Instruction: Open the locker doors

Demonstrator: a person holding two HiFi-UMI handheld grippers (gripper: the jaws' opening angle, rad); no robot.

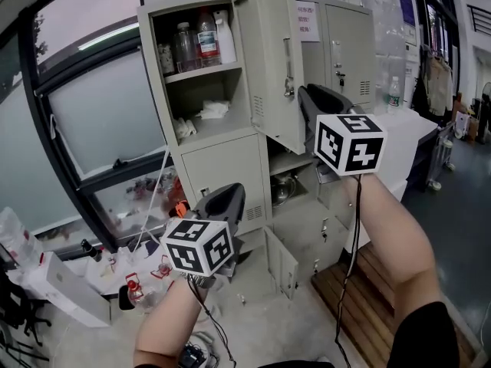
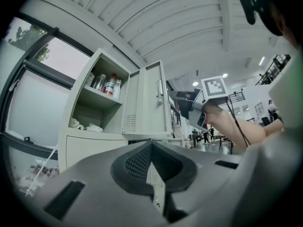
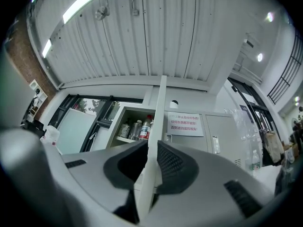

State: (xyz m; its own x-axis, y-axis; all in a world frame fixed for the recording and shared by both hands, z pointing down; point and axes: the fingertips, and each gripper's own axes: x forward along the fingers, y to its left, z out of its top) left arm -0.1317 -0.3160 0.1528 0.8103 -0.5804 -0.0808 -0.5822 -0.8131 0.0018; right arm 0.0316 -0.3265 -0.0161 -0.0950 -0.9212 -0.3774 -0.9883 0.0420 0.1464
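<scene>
Grip first: the right tool (image 3: 152, 148) was seen clenched on the free edge of the upper door (image 1: 270, 60), which stood between its pads. The left tool (image 2: 151, 148) was held closed and empty, level, low in front of the locker (image 1: 156, 90).

Progress was judged partial. The upper door was swung wide, and bottles (image 1: 198, 41) and white cloth (image 1: 213, 110) were exposed on its shelves. A small bottom door (image 1: 282, 263) was also found open, and a metal bowl (image 1: 282, 190) could be seen in an uncovered middle compartment. The lower left door (image 1: 219, 171) was not yet opened. The neighbouring doors, one with a notice (image 1: 307, 20), were shut.

The locker was set on a bare floor (image 1: 261, 320) strewn with clutter at the left, under a large window (image 1: 84, 90). A wooden platform (image 1: 372, 297) and a white table (image 1: 418, 129) were noted at the right.
</scene>
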